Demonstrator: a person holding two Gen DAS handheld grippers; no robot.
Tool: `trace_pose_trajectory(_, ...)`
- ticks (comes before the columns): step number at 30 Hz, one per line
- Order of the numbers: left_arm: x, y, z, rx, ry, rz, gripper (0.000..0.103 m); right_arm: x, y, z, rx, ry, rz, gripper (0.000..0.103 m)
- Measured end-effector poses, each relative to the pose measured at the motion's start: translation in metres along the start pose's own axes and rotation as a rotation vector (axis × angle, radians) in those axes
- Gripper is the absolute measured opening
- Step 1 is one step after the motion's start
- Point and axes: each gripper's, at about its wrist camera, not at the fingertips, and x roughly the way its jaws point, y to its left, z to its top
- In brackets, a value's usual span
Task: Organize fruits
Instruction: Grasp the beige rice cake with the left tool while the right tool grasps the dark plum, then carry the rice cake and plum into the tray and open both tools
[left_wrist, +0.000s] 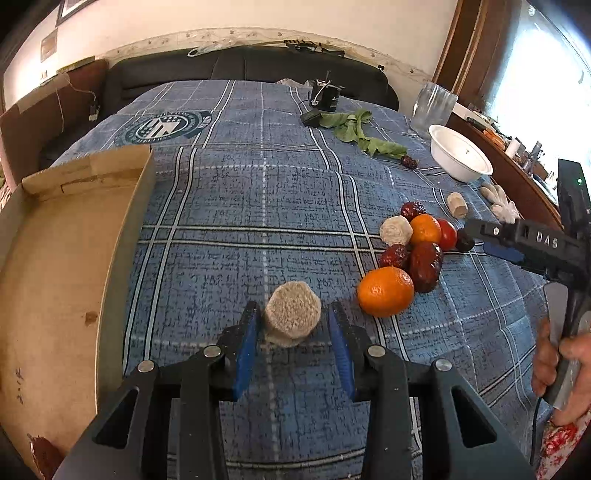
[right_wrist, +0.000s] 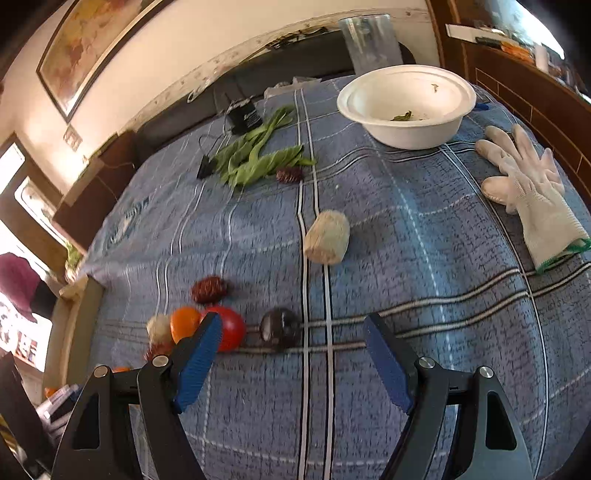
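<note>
Two grippers work over a blue plaid cloth that covers the table. The left gripper has its blue-padded jaws spread on either side of a pale beige hexagonal chunk standing on the cloth; the left pad looks to be just touching it and the right pad stands a little clear, so nothing is clamped. Left of that chunk lies a shallow brown cardboard tray, its near wall running beside the gripper. Right of the chunk, close by, sits a large orange mandarin, and beyond it a tight cluster: a dark red wrinkled date, a smaller red date, a second pale hexagonal chunk, a smaller orange mandarin, a red tomato and a dark purple round fruit. One more date rests at the far edge of the cluster, and a pale cylindrical piece lies apart, farther from the chunk.

The right gripper hangs wide open and empty over the cloth, with the dark purple fruit between its fingers and the tomato partly behind its left pad. Well beyond the cluster stand a white bowl, green leaves and a white knit glove.
</note>
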Motion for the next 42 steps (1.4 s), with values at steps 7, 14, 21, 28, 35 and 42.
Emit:
trace_pose_trajectory(7, 0.000, 0.004, -0.001, -0.017, -0.018, -0.040, 0.031, 0.010, 0.020, -0.005, -0.120, -0.010, -0.079, 0.072)
trace_pose_trajectory(14, -0.001, 0.007, -0.002, -0.036, -0.025, -0.059, 0.031, 0.013, 0.028, -0.008, -0.183, -0.036, -0.171, 0.036)
trace_pose_trajectory(21, -0.008, 0.006, -0.002, -0.037, -0.070, -0.069, 0.031, 0.007, 0.036, -0.012, -0.181, -0.050, -0.142, 0.024)
trace_pose_trajectory(28, -0.017, 0.007, -0.002, -0.037, -0.117, -0.068, 0.031, -0.036, 0.056, -0.030, -0.181, -0.126, -0.066, 0.024)
trace_pose_trajectory(35, -0.047, 0.018, -0.010, -0.090, -0.142, -0.128, 0.031, -0.080, 0.104, -0.063, -0.255, -0.140, 0.022, 0.025)
trace_pose_trajectory(42, -0.111, 0.068, -0.019, -0.149, -0.177, -0.095, 0.031, -0.087, 0.197, -0.084, -0.398, -0.111, 0.163, 0.025)
